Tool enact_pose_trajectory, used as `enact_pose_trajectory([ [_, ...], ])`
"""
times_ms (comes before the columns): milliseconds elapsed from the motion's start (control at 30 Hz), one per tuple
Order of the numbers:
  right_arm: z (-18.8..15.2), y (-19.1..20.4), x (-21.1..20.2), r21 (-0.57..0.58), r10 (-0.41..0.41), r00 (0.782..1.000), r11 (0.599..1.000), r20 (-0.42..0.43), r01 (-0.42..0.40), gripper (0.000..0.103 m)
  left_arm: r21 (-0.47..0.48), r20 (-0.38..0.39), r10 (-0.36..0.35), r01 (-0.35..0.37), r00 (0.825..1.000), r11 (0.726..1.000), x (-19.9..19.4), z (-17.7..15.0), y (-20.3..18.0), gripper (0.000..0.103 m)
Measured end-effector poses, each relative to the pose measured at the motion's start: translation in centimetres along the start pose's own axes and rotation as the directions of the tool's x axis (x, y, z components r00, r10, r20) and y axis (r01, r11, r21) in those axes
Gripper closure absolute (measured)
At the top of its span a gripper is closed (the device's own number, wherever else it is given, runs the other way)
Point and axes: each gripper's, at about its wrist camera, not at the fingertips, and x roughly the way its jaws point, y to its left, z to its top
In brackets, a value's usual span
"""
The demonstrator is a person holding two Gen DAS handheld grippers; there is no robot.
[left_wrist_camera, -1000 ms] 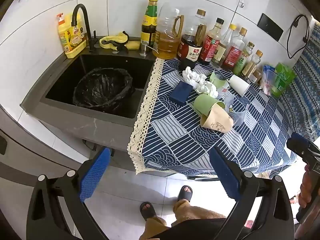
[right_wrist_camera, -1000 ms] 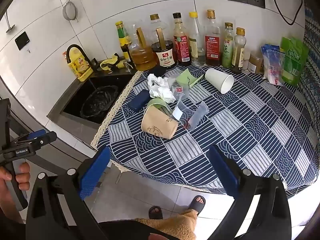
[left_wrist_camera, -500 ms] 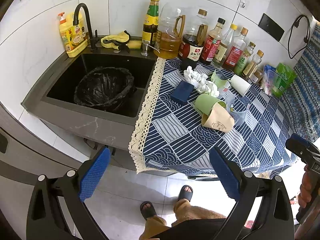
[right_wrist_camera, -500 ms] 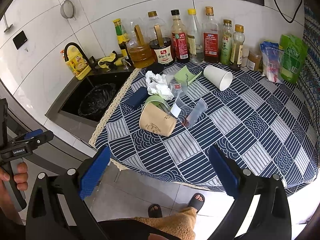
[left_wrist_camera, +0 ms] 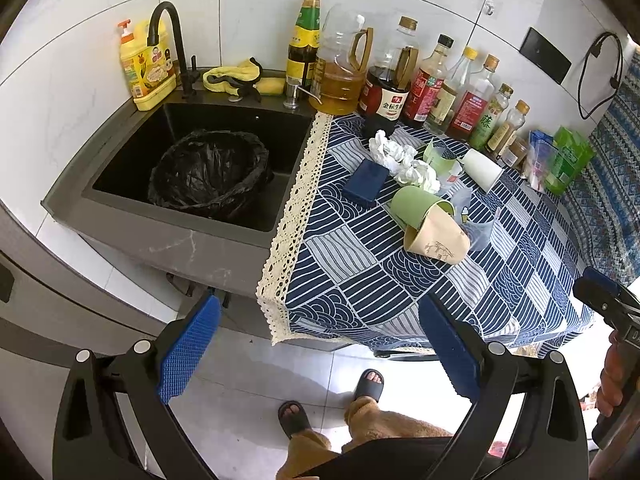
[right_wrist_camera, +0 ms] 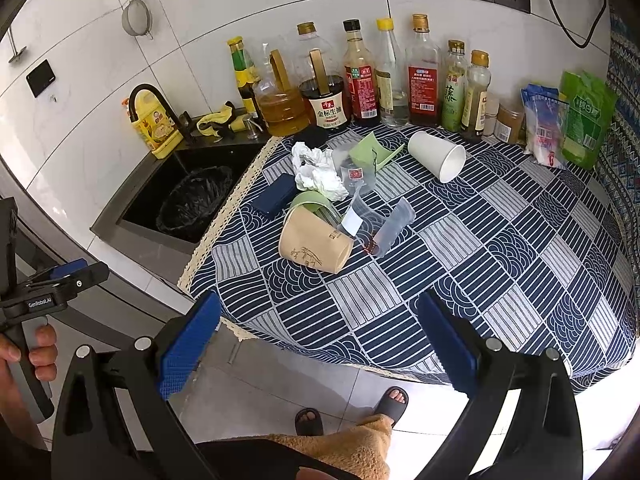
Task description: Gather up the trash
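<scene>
Right now I'm holding both grippers spread and empty above the floor. I'm seeing the tan paper cup (right_wrist_camera: 314, 243) lying on its side ahead on the tablecloth (right_wrist_camera: 500, 272), its mouth facing right; the right gripper (right_wrist_camera: 318, 344) looks nearer than the left gripper (left_wrist_camera: 318, 344).

Black tool (left_wrist_camera: 320, 350) frames – blue ribbed pads (left_wrist_camera: 188, 354), tan fleece trousers (right_wrist_camera: 356, 444), seemingly black slippers (left_wrist_camera: 294, 418)

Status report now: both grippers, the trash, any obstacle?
Left gripper open, empty. Right gripper open, empty, short of table. Trash untouched: tan cup, crumpled tissue, white cup. Bin bag in sink, path clear.
</scene>
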Motion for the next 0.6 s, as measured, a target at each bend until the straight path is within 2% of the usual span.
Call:
enact_pose_trajectory([
  [600, -0.18, 0.87, 0.34, -0.015, 0.0, 1.0, 1.0, 0.004, 0.0, 0.005, 0.004, 0.001, 0.005, -0.005, 1.0, 1.0, 0.04, 0.13, 0.13, 0.007],
])
